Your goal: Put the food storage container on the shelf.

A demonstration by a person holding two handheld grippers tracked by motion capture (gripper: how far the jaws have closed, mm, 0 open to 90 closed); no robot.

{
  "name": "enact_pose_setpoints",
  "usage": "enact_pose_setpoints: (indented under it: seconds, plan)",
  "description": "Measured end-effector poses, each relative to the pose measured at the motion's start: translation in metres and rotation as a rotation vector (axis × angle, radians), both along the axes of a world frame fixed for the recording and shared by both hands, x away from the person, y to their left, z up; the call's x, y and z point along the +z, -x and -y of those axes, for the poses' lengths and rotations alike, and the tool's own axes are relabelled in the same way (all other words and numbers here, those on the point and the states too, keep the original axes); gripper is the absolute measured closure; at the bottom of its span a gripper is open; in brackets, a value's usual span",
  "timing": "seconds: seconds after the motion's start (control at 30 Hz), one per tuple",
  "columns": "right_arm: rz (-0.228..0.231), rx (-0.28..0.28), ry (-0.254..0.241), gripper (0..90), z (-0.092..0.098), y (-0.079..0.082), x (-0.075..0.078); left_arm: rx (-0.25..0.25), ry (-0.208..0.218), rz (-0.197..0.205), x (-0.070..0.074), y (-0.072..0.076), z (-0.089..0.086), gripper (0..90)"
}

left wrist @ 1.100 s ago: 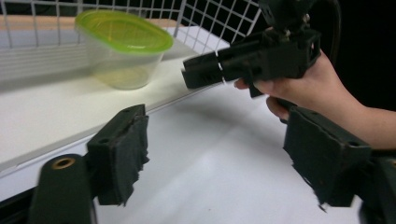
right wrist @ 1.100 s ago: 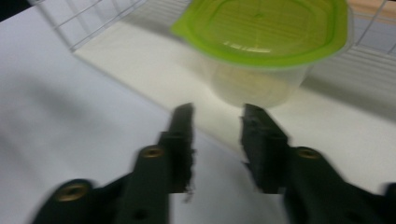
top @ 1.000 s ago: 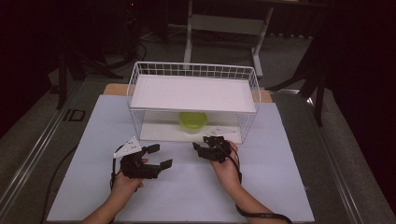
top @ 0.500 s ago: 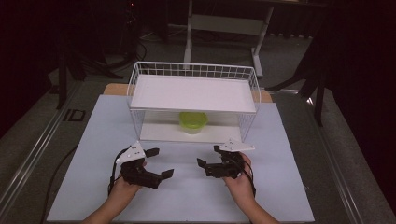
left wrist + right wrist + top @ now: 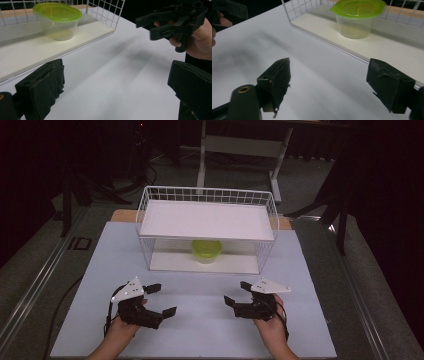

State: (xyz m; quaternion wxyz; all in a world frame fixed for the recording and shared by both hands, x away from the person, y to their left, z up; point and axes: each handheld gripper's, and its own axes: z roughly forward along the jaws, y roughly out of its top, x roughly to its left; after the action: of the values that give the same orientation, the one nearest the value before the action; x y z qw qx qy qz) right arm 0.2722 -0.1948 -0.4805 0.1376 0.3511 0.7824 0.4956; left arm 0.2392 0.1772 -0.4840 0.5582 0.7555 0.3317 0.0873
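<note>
A clear tub with a green lid stands on the lower white board inside a white wire rack. It also shows in the left gripper view and the right gripper view. My left gripper hovers over the pale mat in front of the rack; its jaws have just been opening and stand wide apart, with nothing between them. My right gripper faces it from the right. Its jaws have just opened wide and eased in a little, and nothing is between them. The right gripper is held in a hand.
A white board lies across the top of the rack, roofing the tub. The pale mat covers the table, whose wood shows behind the rack. Dark floor and stand legs lie beyond.
Both hands have drawn back from the rack toward the near edge, the right one also moving right. Both pairs of jaws stand wider apart than a second ago.
</note>
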Motion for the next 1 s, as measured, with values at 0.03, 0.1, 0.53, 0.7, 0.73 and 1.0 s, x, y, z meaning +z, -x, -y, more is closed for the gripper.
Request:
enact_pose_setpoints:
  seconds: [0.03, 0.1, 0.53, 0.7, 0.73, 1.0]
  plan:
    - [-0.001, -0.001, -0.006, 19.1, 0.003, 0.002, 0.000, 0.007, 0.004, 0.002, -0.001, 0.001, -0.002, 1.8]
    - [0.000, -0.011, 0.005, 18.7, 0.010, 0.006, -0.001, 0.012, 0.003, 0.000, -0.002, 0.003, -0.005, 1.8]
    - [-0.050, -0.015, 0.042, 16.7, 0.039, 0.018, -0.008, 0.048, -0.002, 0.031, -0.015, 0.010, -0.015, 1.8]
    - [-0.054, -0.027, 0.048, 16.9, 0.045, 0.014, -0.012, 0.047, -0.004, 0.017, -0.020, 0.008, -0.014, 1.8]
    - [-0.052, -0.025, 0.050, 16.9, 0.045, 0.013, -0.014, 0.049, -0.005, 0.018, -0.021, 0.008, -0.014, 1.8]
    - [-0.046, -0.008, 0.083, 17.2, 0.041, 0.007, -0.023, 0.047, 0.011, 0.001, -0.023, 0.006, -0.015, 1.8]
